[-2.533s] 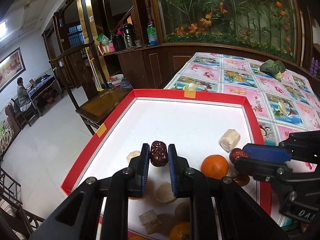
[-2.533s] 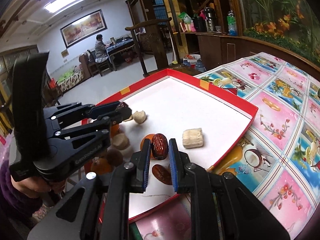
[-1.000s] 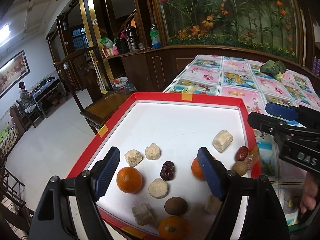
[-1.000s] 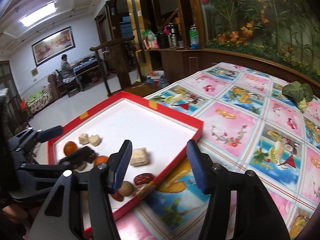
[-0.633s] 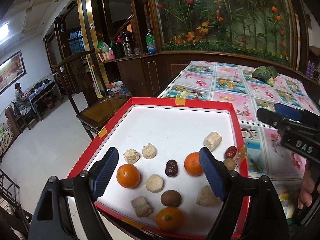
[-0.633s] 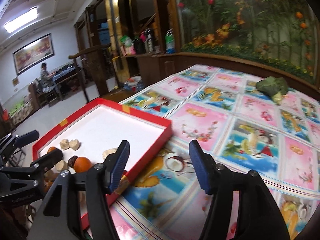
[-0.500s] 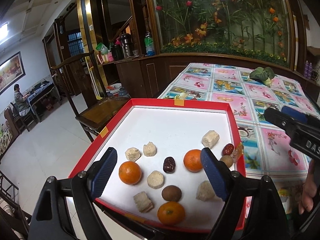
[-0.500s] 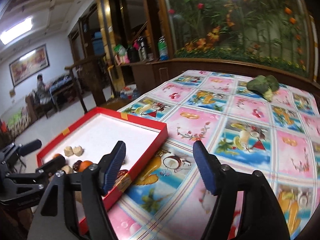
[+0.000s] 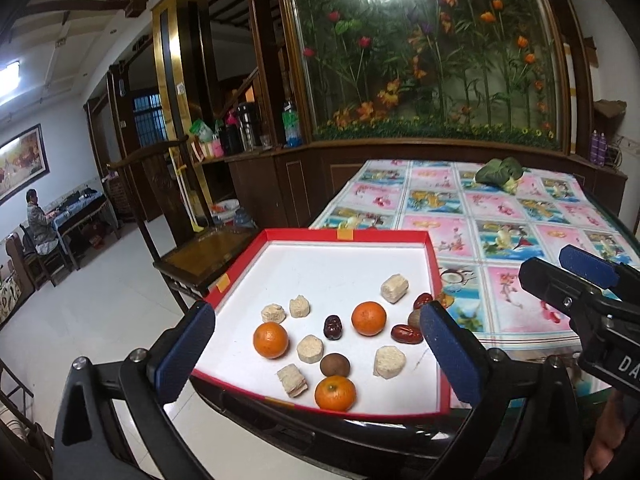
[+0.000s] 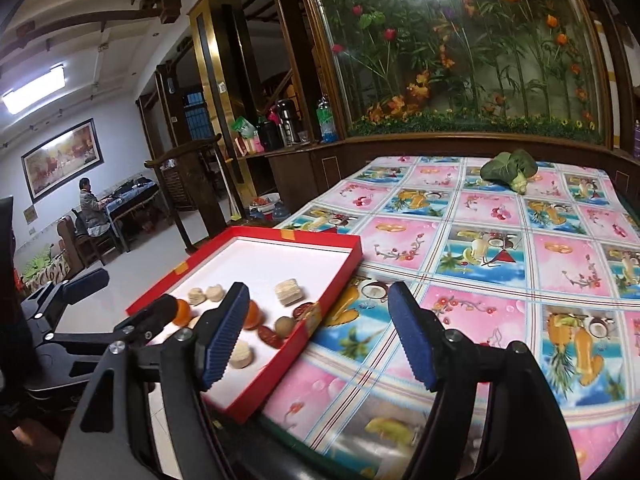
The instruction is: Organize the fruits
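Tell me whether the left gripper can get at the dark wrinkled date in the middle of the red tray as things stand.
Probably yes. The left gripper is empty with its jaws opening wide, and the dark date lies apart from the oranges and puffed cakes, with nothing above it.

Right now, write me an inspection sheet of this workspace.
Surface: table under a fruit-print tablecloth; red-rimmed white tray at its near corner.
Job's things: in the tray, three oranges, red dates, a dark date, a brown round fruit, six beige blocks.
Clutter: leafy green vegetable at the table's far end.
Grippers: left gripper opening, empty; right gripper open, empty.
Cables: nothing seen.
Surroundings: wooden chair, flower wall panel, a seated person far off.
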Demonstrator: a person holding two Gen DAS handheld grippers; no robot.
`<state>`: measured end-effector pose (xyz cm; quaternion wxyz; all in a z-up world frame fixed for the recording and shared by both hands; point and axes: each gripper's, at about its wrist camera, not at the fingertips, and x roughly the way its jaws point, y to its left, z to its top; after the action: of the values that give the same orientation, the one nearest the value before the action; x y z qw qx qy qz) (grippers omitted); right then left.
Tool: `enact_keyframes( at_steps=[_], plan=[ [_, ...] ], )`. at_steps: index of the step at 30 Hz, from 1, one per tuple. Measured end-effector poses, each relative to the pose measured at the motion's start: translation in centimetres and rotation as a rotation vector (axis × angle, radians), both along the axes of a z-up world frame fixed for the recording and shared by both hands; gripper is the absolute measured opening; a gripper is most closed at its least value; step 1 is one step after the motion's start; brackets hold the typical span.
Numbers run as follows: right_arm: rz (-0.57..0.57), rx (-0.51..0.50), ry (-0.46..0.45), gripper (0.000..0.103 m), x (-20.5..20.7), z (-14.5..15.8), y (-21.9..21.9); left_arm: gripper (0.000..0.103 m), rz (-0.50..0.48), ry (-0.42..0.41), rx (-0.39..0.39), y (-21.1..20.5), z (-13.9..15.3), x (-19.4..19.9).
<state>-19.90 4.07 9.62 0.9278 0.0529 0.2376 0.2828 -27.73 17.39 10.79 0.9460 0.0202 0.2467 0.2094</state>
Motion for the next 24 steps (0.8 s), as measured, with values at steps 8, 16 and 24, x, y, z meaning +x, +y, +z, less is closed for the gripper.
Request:
enact_keyframes(
  at_steps=[8, 16, 24],
  plan=[
    [-0.005, 0.016, -0.066, 0.079, -5.0, 2.4, -1.8, 0.102, -0.02, -0.037, 0.025, -1.4, 1.8, -3.1],
    [0.006, 0.029, -0.124, 0.081, -6.9, 3.8, -2.9, 0.103, -0.029, -0.024, 0.021, -2.0, 2.6, -3.5],
    [0.013, 0.067, -0.105, 0.082, -7.2, 3.7, -3.1, 0.103, -0.022, -0.054, 0.01, -1.8, 3.4, -4.8]
  ],
)
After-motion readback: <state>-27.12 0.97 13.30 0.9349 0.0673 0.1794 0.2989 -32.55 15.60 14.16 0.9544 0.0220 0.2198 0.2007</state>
